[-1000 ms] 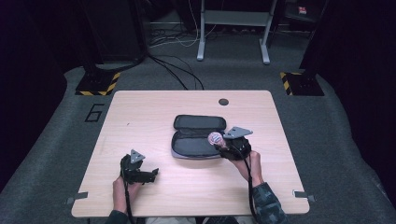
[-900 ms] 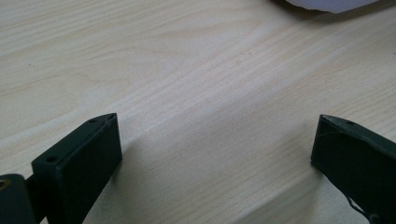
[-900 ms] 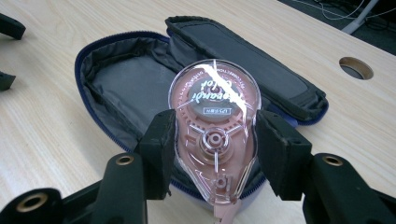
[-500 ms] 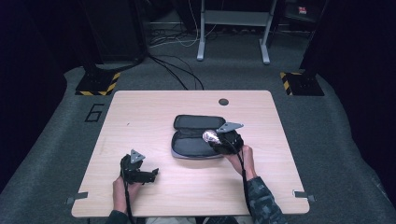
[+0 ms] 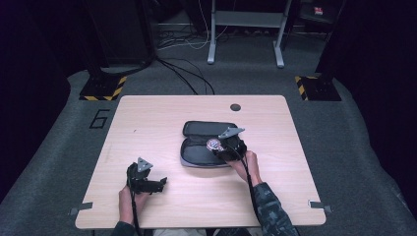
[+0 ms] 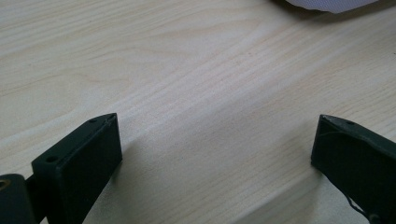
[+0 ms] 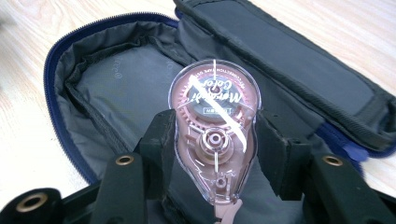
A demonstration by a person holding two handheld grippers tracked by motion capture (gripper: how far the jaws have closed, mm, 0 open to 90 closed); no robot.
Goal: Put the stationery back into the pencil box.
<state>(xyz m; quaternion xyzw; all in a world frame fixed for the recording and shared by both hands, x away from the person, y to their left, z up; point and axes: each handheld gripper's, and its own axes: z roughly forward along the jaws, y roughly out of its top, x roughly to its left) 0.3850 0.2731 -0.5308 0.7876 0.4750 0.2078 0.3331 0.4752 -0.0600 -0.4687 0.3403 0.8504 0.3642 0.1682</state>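
A clear pink correction tape dispenser (image 7: 214, 135) is clamped between the two black jaws of my right gripper (image 7: 214, 144), which is shut on it. It hangs just over the open grey compartment of a dark zip pencil case (image 7: 107, 88). From above, the right gripper (image 5: 221, 146) with the tape dispenser (image 5: 213, 144) sits over the open case (image 5: 201, 135) at the table's middle. My left gripper (image 5: 160, 184) rests on the table at the near left, open, with bare wood between its jaws (image 6: 215, 154).
The wooden table (image 5: 147, 118) has a dark round grommet (image 5: 235, 107) near its far edge. A corner of the pale case edge (image 6: 327, 3) peeks in at the top of the left gripper view. Beyond the table lie cables and a desk frame on grey carpet.
My right gripper has moved left and down with the tape dispenser, from the case's right end to over its open compartment. The left gripper has stayed put.
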